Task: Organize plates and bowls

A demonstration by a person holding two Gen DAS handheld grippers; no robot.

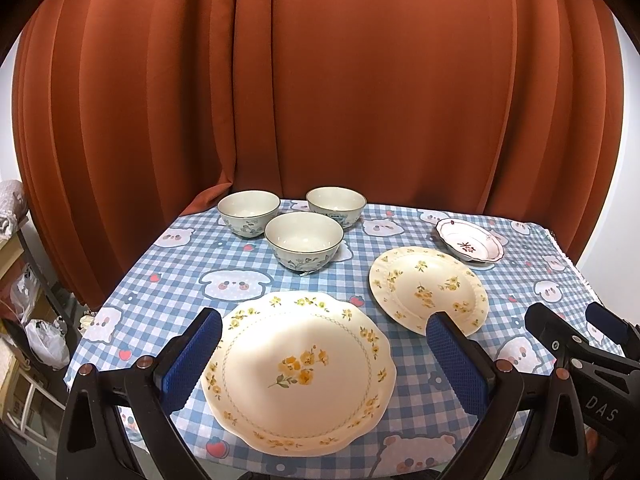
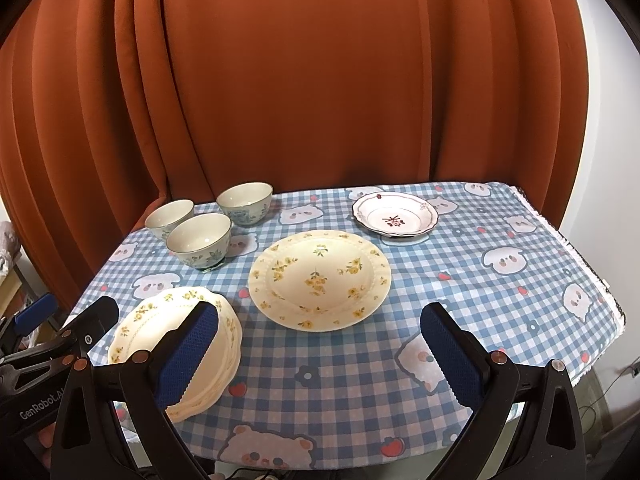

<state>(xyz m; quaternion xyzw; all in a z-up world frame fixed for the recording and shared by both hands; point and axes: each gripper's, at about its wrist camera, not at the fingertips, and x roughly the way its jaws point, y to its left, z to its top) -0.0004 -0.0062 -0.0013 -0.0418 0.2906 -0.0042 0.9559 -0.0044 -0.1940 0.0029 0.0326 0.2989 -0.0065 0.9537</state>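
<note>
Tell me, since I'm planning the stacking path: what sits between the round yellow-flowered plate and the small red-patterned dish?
Nothing: only bare checked tablecloth separates the round plate from the small dish, shown most clearly in the right wrist view.

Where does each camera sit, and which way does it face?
Left wrist: on the left claw, facing the scalloped yellow-flowered plate stack; its open blue pads show, the right claw beside.
Right wrist: on the right claw, facing the blue checked tablecloth; open pads show.
Shared: three bowls, all plates, orange curtain.
</note>
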